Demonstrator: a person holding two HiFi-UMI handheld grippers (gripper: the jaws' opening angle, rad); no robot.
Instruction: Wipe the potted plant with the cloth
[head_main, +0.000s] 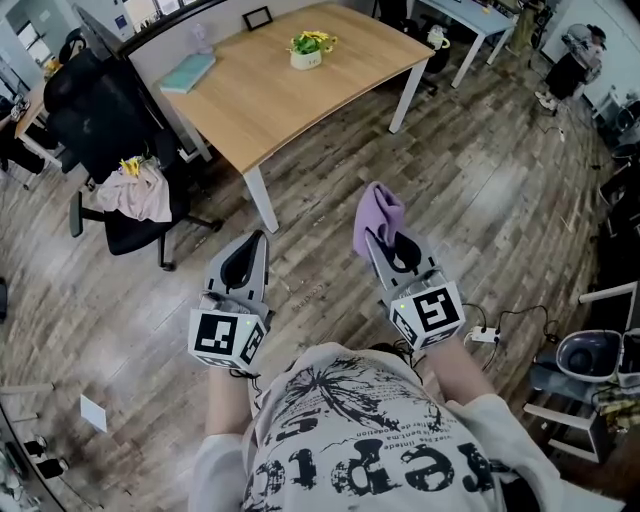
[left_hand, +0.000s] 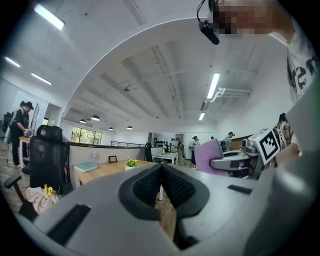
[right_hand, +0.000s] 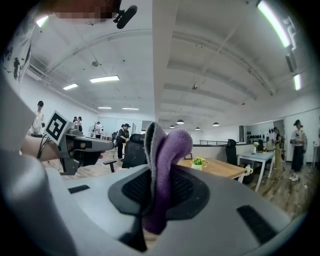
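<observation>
The potted plant (head_main: 312, 47), yellow-green in a white pot, stands on the wooden table (head_main: 290, 100) far ahead of both grippers. It shows small in the left gripper view (left_hand: 131, 163) and in the right gripper view (right_hand: 199, 162). My right gripper (head_main: 378, 238) is shut on a purple cloth (head_main: 378, 214), which sticks up between its pads (right_hand: 162, 165). My left gripper (head_main: 260, 238) is shut with nothing in it, its pads (left_hand: 150, 185) pressed together. Both are held over the wood floor, well short of the table.
A teal book (head_main: 187, 72) and a small picture frame (head_main: 257, 17) lie on the table. A black office chair (head_main: 105, 130) with clothing (head_main: 135, 192) draped on it stands at the left. Cables and a power strip (head_main: 485, 335) lie at the right. People stand in the background.
</observation>
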